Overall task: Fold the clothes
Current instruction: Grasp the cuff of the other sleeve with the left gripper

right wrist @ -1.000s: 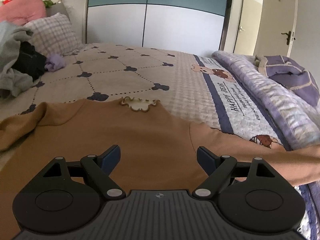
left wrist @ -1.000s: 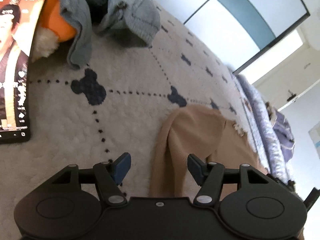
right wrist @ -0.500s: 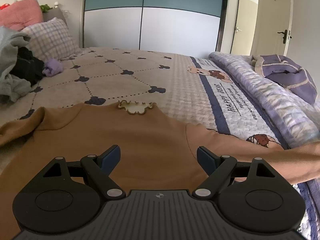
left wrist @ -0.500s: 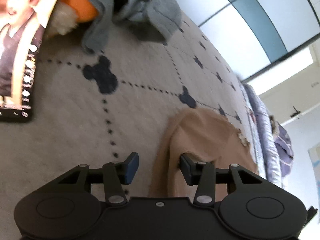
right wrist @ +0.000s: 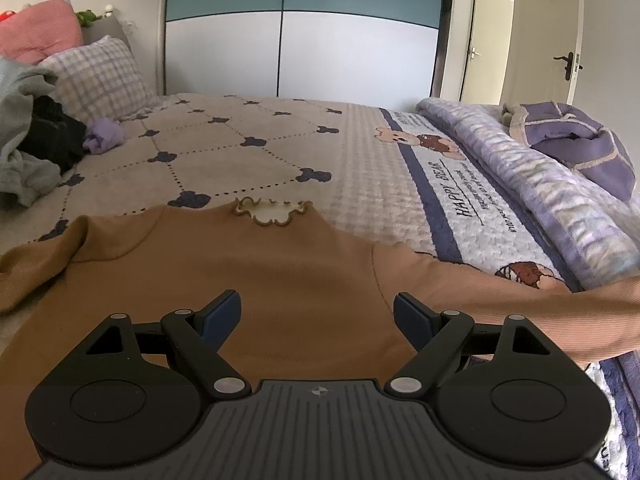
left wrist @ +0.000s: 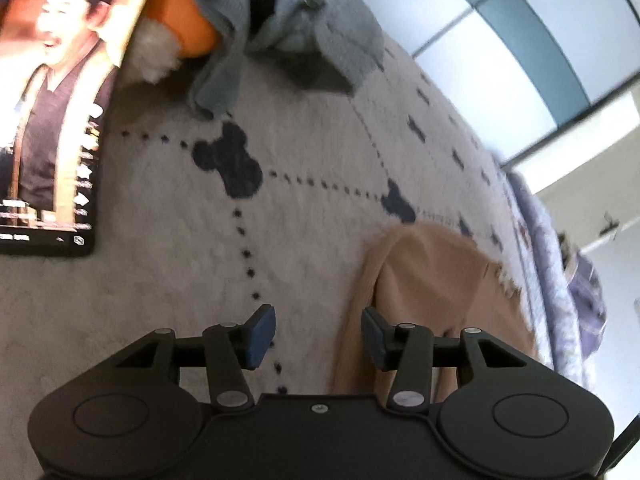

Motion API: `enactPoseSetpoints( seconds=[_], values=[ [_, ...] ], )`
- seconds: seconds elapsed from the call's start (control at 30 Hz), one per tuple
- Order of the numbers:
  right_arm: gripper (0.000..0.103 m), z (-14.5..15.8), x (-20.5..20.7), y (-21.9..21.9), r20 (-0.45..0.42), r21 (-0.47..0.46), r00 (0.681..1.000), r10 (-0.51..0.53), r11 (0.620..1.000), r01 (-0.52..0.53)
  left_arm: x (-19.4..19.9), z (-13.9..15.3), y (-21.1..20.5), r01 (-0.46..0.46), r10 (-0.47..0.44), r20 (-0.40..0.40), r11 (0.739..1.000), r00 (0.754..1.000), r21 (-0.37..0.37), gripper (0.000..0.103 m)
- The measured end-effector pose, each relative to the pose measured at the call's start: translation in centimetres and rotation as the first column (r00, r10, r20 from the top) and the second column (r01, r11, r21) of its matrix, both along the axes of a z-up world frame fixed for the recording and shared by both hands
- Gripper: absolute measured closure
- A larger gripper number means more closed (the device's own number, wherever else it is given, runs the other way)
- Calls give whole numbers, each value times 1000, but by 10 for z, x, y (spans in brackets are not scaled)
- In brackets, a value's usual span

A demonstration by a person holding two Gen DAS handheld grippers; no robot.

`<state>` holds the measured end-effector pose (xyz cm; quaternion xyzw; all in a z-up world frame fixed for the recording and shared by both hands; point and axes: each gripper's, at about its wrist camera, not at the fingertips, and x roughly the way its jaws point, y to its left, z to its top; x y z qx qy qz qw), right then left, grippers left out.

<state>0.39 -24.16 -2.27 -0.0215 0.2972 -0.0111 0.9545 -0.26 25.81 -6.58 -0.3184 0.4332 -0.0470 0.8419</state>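
A tan sweater (right wrist: 280,280) lies flat on the bed, its cream scalloped collar (right wrist: 272,213) on the far side. One sleeve (right wrist: 520,308) runs off to the right. My right gripper (right wrist: 318,312) hovers open over the sweater's body, nothing between its fingers. In the left wrist view the other sleeve and shoulder of the tan sweater (left wrist: 432,280) lie folded at the lower right. My left gripper (left wrist: 318,336) is open just above the bedspread. Its right finger (left wrist: 374,338) is over the sleeve's edge and its left finger (left wrist: 262,336) is over bare bedspread.
A lit tablet (left wrist: 48,120) lies to the left of my left gripper. Beyond it is a heap of grey clothes (left wrist: 320,32) and an orange plush (left wrist: 188,28). A plaid pillow (right wrist: 100,80), a lilac quilt (right wrist: 540,208) and a purple bundle (right wrist: 576,140) edge the bed.
The left gripper's jaws have narrowed since a second ago, and it has shifted so that the tablet and the grey clothes look nearer. The right gripper has barely moved.
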Motion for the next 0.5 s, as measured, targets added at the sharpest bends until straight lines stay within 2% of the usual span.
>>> enactPoseSetpoints(
  seconds=[0.1, 0.23, 0.27, 0.3, 0.33, 0.37, 0.43, 0.5],
  values=[
    [15, 0, 0, 0, -1, 0, 1000, 0, 1000, 0, 3, -1, -19, 82, -82, -1, 996, 997, 45, 60],
    [15, -1, 0, -1, -4, 6, 1000, -4, 1000, 4, 0, -4, -48, 207, -207, -14, 966, 978, 156, 60],
    [15, -1, -1, -2, -3, 6, 1000, -4, 1000, 4, -1, -3, -54, 228, -229, -16, 956, 973, 187, 65],
    [15, 0, -1, -2, -2, 5, 1000, -4, 1000, 4, -2, -2, -57, 241, -242, -20, 948, 970, 210, 73],
    [15, 0, -1, -2, -2, 5, 1000, -5, 1000, 5, -3, -1, -59, 249, -250, -26, 942, 968, 226, 97],
    [15, -1, 0, -2, -2, 6, 1000, -4, 1000, 4, -3, 2, -60, 249, -250, -26, 937, 968, 246, 103],
    [15, -1, 0, -1, -3, 7, 1000, -2, 1000, 2, -5, 9, -59, 239, -248, -9, 926, 969, 293, 103],
    [15, -1, 2, 1, -4, 10, 1000, 4, 1000, -4, -5, 20, -57, 210, -233, 17, 903, 972, 375, 103]
  ],
)
